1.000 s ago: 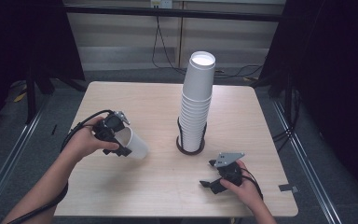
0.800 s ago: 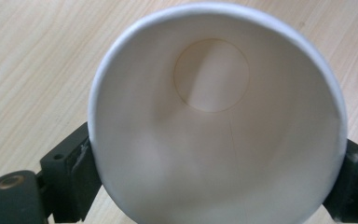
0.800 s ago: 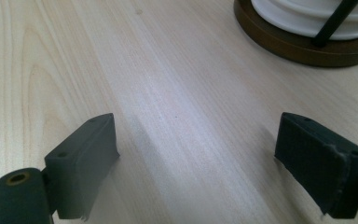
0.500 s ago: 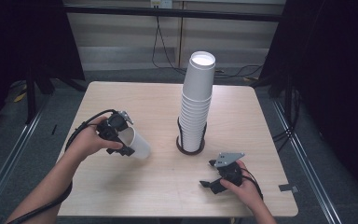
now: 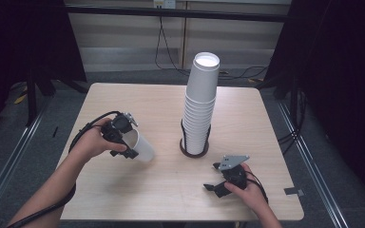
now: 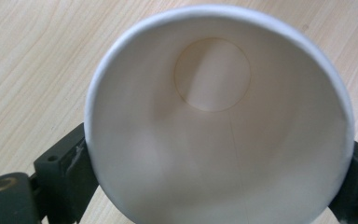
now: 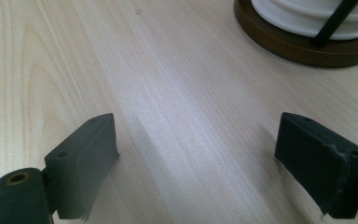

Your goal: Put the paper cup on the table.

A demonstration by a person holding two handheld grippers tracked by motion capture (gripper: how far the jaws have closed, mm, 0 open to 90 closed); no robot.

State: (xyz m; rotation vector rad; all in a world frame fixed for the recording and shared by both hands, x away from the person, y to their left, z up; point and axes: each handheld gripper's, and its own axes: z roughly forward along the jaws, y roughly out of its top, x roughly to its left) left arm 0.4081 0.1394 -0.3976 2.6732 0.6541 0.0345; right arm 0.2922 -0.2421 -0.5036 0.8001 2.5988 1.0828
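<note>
A tall stack of white paper cups [image 5: 200, 104] stands in a dark round holder [image 5: 193, 151] at the table's middle. My left gripper [image 5: 132, 143] is shut on a single white paper cup [image 5: 139, 146], tipped on its side over the left part of the table. In the left gripper view I look straight into that cup [image 6: 214, 130], with a black jaw against each side of its rim. My right gripper [image 5: 215, 176] rests low near the front right, open, nothing between its jaws. The right gripper view has the holder's base [image 7: 303, 46] at the top right.
The light wood table [image 5: 247, 114] has bare room at the back, the front left and the right. A small grey tape piece [image 5: 292, 192] lies near the front right corner. Dark floor, rails and cables surround the table.
The left hand with the cup has drifted slightly toward the stack. The right gripper has stayed where it was.
</note>
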